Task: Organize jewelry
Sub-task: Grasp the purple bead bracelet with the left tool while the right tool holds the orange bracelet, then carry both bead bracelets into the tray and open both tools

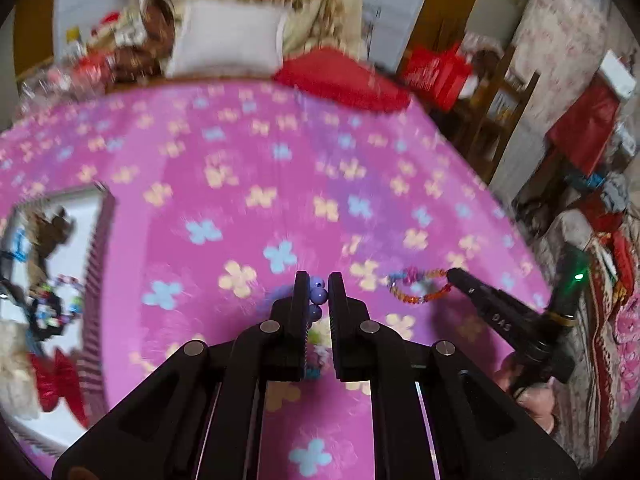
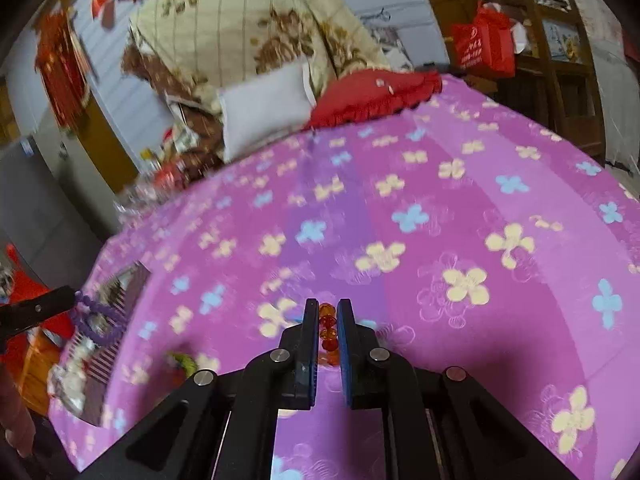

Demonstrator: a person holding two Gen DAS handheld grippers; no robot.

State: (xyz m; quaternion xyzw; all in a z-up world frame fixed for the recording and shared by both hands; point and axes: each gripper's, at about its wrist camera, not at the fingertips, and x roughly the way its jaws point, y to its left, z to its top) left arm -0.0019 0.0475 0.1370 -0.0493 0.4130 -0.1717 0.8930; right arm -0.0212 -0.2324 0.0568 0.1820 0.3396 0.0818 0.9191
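Two bead bracelets are up off the bedspread [image 1: 240, 152]: purple bracelet [image 1: 318, 294] pinched in left gripper [image 1: 319, 286], jaws nearly closed on it, & orange-red bracelet [image 2: 329, 330] clamped likewise in right gripper [image 2: 328, 312]. Both hang above the pink flowered cover, purple one near the striped jewelry box [image 1: 96, 264] at left w/ beads & a red bow inside.

Only "DAS" on the right claw [image 1: 454, 276] reads clearly.
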